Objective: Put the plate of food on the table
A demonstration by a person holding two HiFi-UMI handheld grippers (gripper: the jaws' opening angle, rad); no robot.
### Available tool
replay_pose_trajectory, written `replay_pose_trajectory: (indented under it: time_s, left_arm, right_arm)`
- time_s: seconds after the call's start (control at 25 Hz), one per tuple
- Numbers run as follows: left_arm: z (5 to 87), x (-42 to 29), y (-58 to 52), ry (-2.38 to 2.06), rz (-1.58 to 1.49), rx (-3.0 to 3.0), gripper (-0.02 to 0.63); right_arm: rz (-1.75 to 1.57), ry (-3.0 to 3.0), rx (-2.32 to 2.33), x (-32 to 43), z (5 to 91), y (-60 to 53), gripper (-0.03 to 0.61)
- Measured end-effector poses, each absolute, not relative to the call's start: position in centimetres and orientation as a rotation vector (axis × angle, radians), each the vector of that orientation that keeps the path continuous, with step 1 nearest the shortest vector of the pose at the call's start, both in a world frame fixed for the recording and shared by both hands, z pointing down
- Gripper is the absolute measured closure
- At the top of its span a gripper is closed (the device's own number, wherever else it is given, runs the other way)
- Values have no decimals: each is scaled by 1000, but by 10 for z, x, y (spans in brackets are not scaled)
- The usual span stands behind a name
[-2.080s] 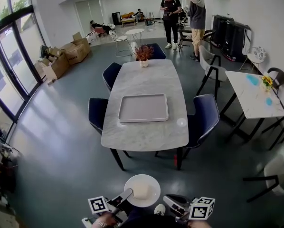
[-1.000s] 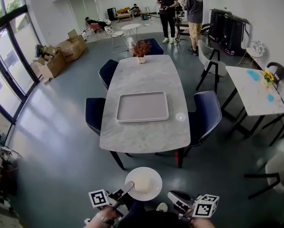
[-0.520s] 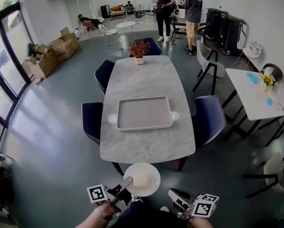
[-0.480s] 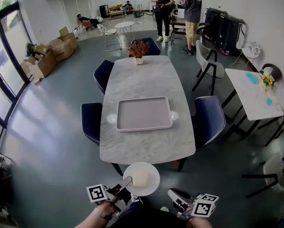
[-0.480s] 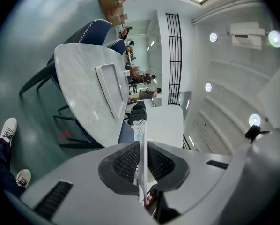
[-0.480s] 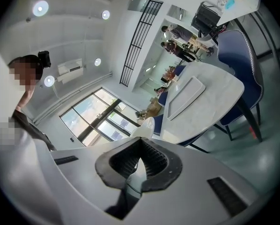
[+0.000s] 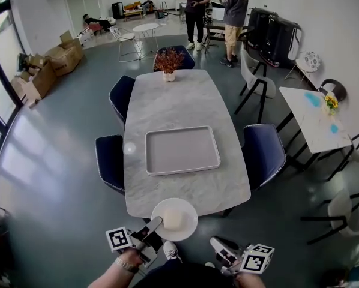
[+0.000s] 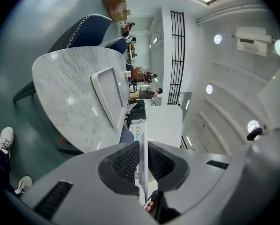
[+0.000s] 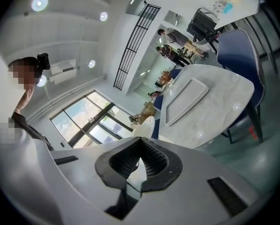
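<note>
In the head view my left gripper (image 7: 157, 224) is shut on the near rim of a white plate (image 7: 182, 212), which carries a pale block of food (image 7: 172, 219). The plate hangs level over the near edge of the marble table (image 7: 185, 188). A grey tray (image 7: 182, 150) lies at the table's middle. In the left gripper view the plate's rim (image 8: 143, 139) runs edge-on between the ribbed pads of that gripper (image 8: 143, 159). My right gripper (image 7: 215, 243) stays low to the plate's right, apart from it. The right gripper view shows this gripper (image 9: 140, 149) with its pads touching and nothing between them.
Navy chairs (image 7: 263, 152) (image 7: 109, 155) stand at both long sides of the table. A potted plant (image 7: 168, 62) sits at its far end. Two people (image 7: 194, 8) stand beyond it. A white side table (image 7: 317, 122) is at the right, and cardboard boxes (image 7: 44, 71) are at the left.
The table has come closer in the head view. The plate, earlier over the floor short of the table, now overlaps its near edge. Both grippers keep their hold and pose.
</note>
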State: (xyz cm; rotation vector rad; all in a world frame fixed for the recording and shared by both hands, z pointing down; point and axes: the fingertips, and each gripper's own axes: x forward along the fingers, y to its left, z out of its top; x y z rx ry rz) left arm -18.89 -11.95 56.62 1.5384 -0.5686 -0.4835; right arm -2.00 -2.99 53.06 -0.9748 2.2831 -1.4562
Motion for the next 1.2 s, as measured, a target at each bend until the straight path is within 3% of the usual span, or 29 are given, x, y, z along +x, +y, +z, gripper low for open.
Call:
replay_pose_trajectory:
  time_s: [0.6, 1.2]
  left_arm:
    - [583, -255, -178, -585, -502, 1516, 578]
    - [594, -251, -237, -723, -597, 1443, 578]
  right_arm:
    - [-1482, 2268, -1019, -88, 534, -67, 568]
    - [-1540, 2370, -867, -90, 528, -131, 568]
